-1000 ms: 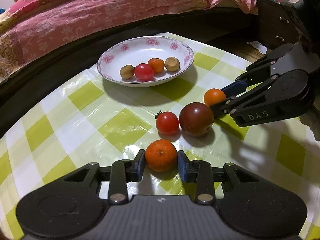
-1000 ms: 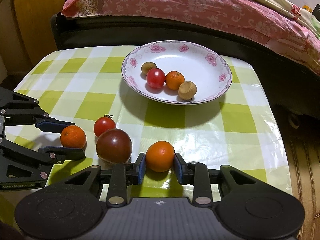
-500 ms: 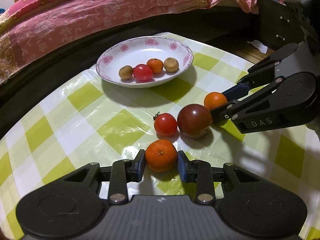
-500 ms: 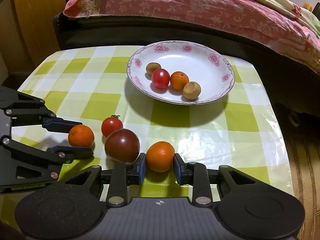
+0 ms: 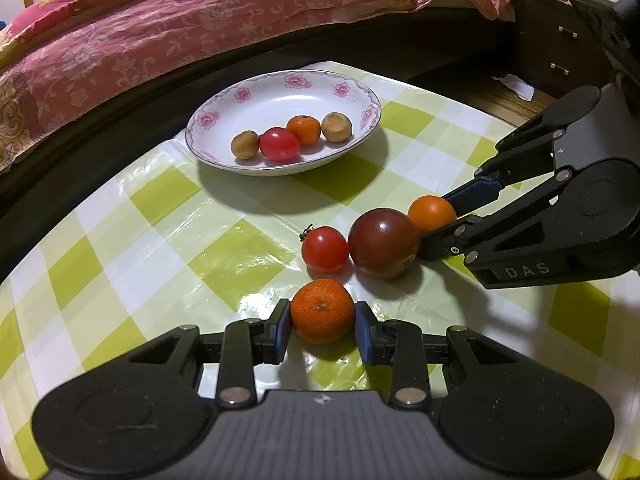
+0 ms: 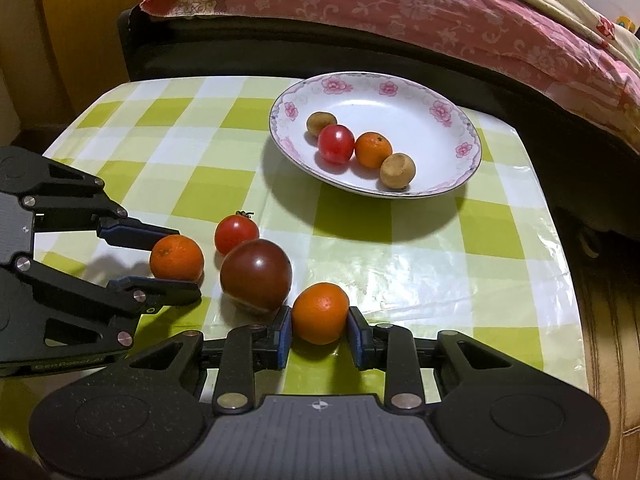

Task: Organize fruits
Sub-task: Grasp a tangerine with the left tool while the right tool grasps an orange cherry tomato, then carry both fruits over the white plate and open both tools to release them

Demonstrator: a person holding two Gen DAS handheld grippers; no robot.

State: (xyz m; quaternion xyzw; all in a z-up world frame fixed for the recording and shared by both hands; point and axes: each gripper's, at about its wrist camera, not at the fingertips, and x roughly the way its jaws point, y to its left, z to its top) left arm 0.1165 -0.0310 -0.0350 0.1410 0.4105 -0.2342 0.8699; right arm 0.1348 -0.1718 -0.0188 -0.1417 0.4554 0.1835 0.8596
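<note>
My left gripper (image 5: 322,320) is shut on a tangerine (image 5: 322,308) low over the checked cloth. My right gripper (image 6: 320,320) is shut on a smooth orange (image 6: 320,310). Between the two lie a dark tomato (image 5: 384,242) (image 6: 256,274) and a small red tomato (image 5: 325,249) (image 6: 236,234), side by side. The dark tomato sits against my right gripper's left finger. In each wrist view the other gripper shows from the side: the right gripper (image 5: 436,222) and the left gripper (image 6: 180,262). A flowered white plate (image 5: 280,100) (image 6: 400,112) farther back holds several small fruits.
The small table with its green-and-white checked cloth (image 6: 200,148) stands against a bed with a pink flowered cover (image 5: 160,40). A dark cabinet with drawers (image 5: 560,48) stands at the right. The table's right edge (image 6: 560,280) drops to the floor.
My right gripper has shifted slightly with its orange, so the dark tomato now lies closer to its left finger. My left gripper and its tangerine have stayed put.
</note>
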